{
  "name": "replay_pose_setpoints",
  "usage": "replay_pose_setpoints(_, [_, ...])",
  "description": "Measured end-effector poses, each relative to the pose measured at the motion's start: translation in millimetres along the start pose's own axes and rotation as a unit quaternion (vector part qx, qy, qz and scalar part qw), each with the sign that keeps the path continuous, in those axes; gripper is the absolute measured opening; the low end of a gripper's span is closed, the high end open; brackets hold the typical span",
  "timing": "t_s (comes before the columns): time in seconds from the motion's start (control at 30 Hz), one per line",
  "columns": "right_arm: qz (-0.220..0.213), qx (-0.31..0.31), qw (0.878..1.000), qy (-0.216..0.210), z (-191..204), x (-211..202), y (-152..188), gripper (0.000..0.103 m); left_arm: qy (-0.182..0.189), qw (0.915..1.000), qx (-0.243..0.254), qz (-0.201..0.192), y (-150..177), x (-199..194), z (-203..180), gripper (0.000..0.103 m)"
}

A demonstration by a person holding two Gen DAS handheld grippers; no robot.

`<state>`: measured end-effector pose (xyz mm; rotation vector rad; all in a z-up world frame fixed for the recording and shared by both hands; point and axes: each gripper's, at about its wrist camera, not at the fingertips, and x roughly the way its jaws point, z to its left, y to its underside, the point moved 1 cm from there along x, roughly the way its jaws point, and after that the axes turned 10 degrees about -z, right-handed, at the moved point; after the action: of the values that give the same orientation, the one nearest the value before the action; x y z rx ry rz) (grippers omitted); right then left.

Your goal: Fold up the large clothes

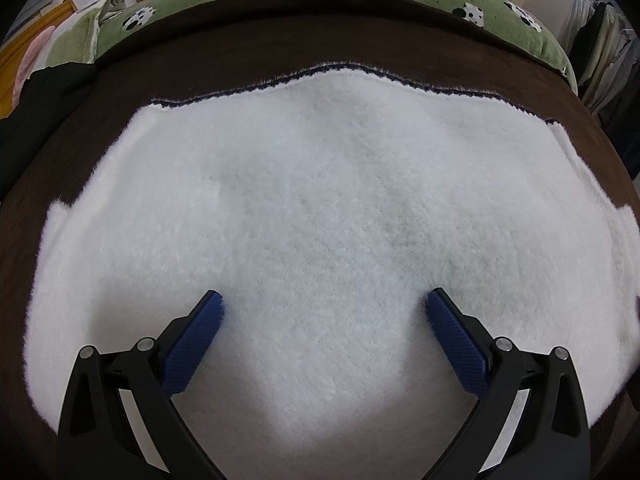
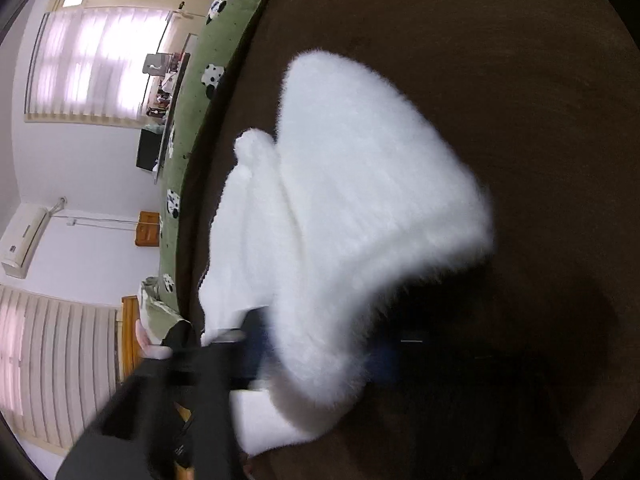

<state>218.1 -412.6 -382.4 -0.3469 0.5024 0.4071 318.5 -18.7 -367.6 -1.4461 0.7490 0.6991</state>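
A dark brown blanket [image 1: 360, 40] covers the bed, and a green blanket with black-and-white spotted animals [image 1: 224, 4] lies past it, far ahead of the left gripper [image 1: 324, 304]. The fluffy white sweater [image 1: 320, 200] lies flat on the brown blanket, right under and in front of this gripper. A thin dark blue trim [image 1: 248, 86] runs along its far edge. The left gripper's blue pads [image 1: 200, 336] stand wide apart with only the sweater's flat top between them, holding nothing.

The right wrist view is tipped sideways and blurry. Only this view shows the window blinds [image 2: 96, 64], a white air conditioner on the wall [image 2: 24, 240] and a wooden cabinet [image 2: 149, 229]. Here a thick fold of the white sweater [image 2: 360, 208] bunches up and drapes over the right gripper [image 2: 320, 354]. Its black fingers [image 2: 250, 344] sit on either side of the fluffy cloth with the fold between them, but I cannot tell if they squeeze it.

Only the left wrist view shows clothes hanging on a rack [image 1: 600, 48] off to the right.
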Motion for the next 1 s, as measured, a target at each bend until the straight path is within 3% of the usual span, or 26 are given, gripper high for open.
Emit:
replay_pose_setpoints(0.27, [-0.016,-0.079,0.996,0.025,27.9,-5.0,5.0,0.025,0.003,1.0000,0.003,-0.004,-0.1,-0.4,0.7,0.098])
replay_pose_setpoints(0.5, [-0.031,-0.140,0.990,0.011,78.7,-14.5,8.7,0.024,0.006,1.0000,0.005,-0.005,1.2,-1.1,0.9,0.098])
replay_pose_setpoints(0.87, [-0.031,-0.204,0.978,-0.036,160.6,-16.7,30.3,0.024,0.020,0.9997,0.004,-0.015,4.4,-3.5,5.6,0.098])
replay_pose_setpoints(1.0, [-0.007,-0.225,0.972,-0.067,185.1,-12.1,46.8,0.024,0.022,0.9994,0.003,-0.026,6.5,-5.4,6.5,0.098])
